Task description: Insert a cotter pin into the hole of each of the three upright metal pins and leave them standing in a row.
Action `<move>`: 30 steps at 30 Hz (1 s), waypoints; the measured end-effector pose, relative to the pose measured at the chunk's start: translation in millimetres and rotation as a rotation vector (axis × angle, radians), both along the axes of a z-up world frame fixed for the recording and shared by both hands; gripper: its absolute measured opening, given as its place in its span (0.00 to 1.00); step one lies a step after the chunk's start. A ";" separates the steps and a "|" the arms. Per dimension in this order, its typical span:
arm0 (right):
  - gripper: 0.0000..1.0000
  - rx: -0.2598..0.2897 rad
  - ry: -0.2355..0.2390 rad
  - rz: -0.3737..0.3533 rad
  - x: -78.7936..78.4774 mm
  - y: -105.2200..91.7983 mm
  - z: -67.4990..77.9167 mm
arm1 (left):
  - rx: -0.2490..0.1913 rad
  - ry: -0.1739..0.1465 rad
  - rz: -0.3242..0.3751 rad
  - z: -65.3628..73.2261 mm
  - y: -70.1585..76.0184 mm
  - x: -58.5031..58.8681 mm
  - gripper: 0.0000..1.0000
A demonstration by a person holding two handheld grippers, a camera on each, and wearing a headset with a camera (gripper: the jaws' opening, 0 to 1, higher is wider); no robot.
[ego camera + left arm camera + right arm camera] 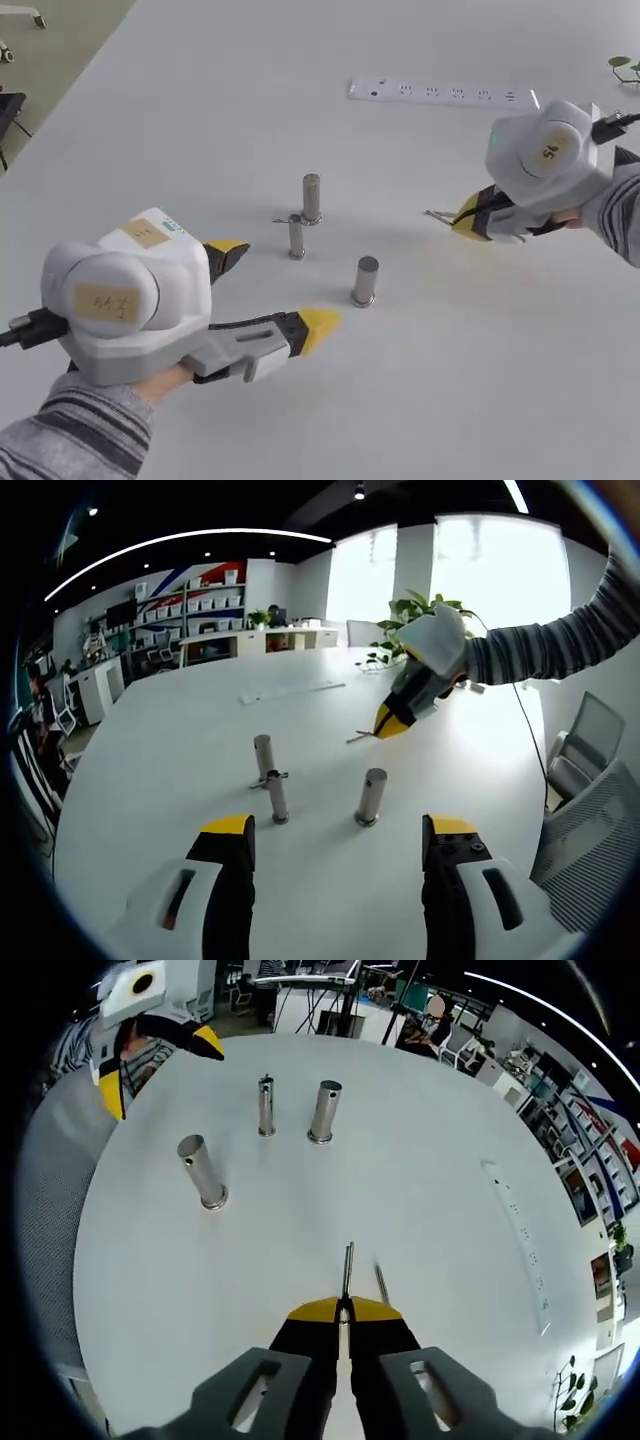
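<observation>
**Thin wire, firm pinch**

My right gripper [345,1312] clamps one end of a cotter pin [347,1270], likely light, stiff, slippery wire; my left gripper [340,832], jaws wide, faces three upright metal pins [296,237] on the desk [200,120].

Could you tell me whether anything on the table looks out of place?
Nothing is toppled, but the pins form no row: the front pin stands well aside from the back pin and thin pin.

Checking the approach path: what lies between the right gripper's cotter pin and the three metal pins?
Nothing: in the right gripper view, bare table runs from the cotter pin in the right gripper to the metal pins.
</observation>
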State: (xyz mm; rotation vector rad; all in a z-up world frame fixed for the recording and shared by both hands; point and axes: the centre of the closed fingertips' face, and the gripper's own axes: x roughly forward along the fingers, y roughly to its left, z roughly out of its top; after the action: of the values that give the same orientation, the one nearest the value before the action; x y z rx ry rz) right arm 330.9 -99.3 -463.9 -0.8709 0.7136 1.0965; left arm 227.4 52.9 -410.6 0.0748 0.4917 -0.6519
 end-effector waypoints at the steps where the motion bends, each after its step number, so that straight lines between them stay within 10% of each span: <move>1: 0.00 0.008 -0.006 0.003 -1.3 1.7 2.2 | -0.003 -0.003 -0.004 1.1 -1.2 0.6 0.63; 20: 0.00 0.113 -0.123 0.190 -51.7 48.1 42.8 | -0.058 0.038 -0.044 13.4 -23.3 7.8 0.43; 30: 0.00 0.121 -0.163 0.286 -71.8 61.4 49.5 | -0.161 0.145 -0.030 8.9 -36.7 6.6 0.33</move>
State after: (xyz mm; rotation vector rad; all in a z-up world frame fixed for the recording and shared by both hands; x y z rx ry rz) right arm 259.1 -37.9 -414.4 -0.9656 0.3905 1.2912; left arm 234.0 16.3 -401.6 -0.1184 0.5771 -0.7273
